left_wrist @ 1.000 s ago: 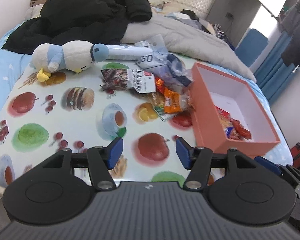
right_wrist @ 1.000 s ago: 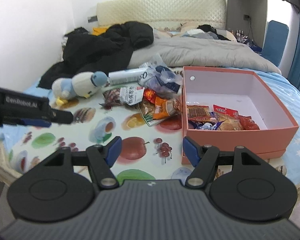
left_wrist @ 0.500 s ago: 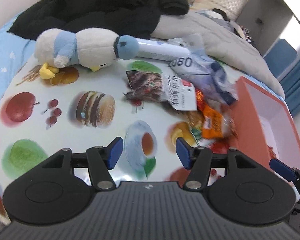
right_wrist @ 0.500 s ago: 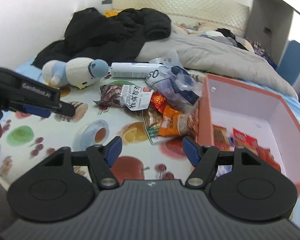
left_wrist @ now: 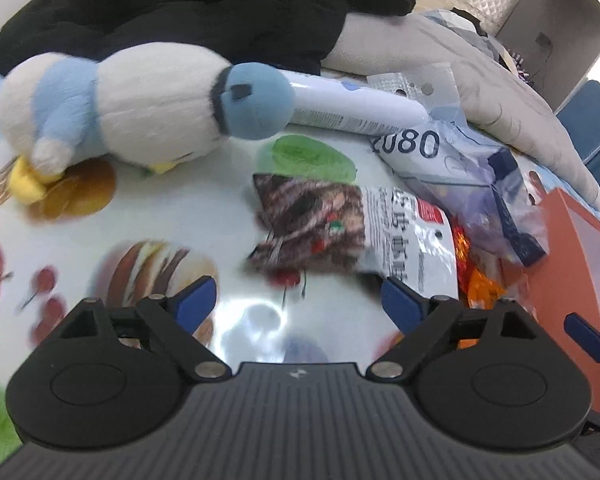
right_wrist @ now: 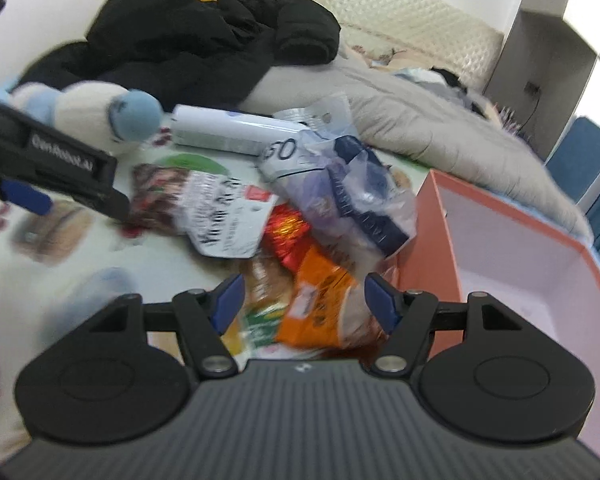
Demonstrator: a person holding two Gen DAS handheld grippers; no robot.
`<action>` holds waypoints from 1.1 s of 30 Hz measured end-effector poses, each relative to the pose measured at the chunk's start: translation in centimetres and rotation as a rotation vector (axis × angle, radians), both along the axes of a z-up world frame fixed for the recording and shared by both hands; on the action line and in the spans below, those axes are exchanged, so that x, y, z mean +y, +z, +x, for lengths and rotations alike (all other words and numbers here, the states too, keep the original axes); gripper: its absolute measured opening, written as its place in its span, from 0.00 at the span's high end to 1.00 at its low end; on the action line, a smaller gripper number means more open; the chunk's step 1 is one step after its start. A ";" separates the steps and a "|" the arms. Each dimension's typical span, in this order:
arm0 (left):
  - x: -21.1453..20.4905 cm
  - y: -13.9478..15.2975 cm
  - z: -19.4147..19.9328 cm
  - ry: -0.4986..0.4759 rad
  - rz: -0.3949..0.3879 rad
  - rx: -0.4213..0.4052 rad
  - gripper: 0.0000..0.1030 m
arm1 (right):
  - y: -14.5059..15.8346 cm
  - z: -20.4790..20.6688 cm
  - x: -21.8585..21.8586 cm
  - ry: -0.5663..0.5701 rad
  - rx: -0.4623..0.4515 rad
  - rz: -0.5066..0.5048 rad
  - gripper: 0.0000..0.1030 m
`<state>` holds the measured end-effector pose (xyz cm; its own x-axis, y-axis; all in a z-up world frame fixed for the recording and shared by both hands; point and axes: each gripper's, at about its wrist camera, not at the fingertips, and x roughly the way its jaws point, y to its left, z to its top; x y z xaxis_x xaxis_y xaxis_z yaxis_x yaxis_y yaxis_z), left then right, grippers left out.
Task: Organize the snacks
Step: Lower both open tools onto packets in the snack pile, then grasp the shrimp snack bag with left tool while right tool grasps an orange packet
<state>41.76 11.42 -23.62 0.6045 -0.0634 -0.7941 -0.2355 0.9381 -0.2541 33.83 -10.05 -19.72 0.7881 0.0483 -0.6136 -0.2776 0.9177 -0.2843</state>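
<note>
Fruit-print tablecloth (left_wrist: 148,216) on bed. Dark crinkly snack packet with white label (left_wrist: 352,228) lies crosswise just ahead of left gripper (left_wrist: 298,300), spread, empty. Right gripper (right_wrist: 302,300) also spread, over orange packet (right_wrist: 320,308) beside orange box (right_wrist: 432,248).

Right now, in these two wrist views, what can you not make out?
- Salmon cardboard box: its floor is hidden by its own wall in the right view; cut by the edge in the left.
- Orange foil snack packet: print motion-blurred, right view.
- Red foil packet: mostly covered by the dark printed snack bag, left view.
</note>
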 end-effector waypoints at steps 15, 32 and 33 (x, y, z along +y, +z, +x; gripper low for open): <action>-1.7 -3.5 7.3 -0.072 0.083 -0.007 0.11 | -7.0 4.8 1.2 -0.090 -0.039 -0.308 0.34; -1.9 -3.5 5.5 -0.055 0.041 0.004 0.34 | -7.1 4.8 0.5 -0.063 -0.058 -0.277 0.58; -1.8 -3.3 5.1 -0.055 0.035 0.005 0.35 | -6.9 4.7 0.5 -0.060 -0.053 -0.274 0.61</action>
<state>46.86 9.60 -26.90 0.5968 -0.0686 -0.7995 -0.1844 0.9580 -0.2198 38.54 -9.55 -26.66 0.8157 -0.1613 -0.5555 -0.2037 0.8187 -0.5369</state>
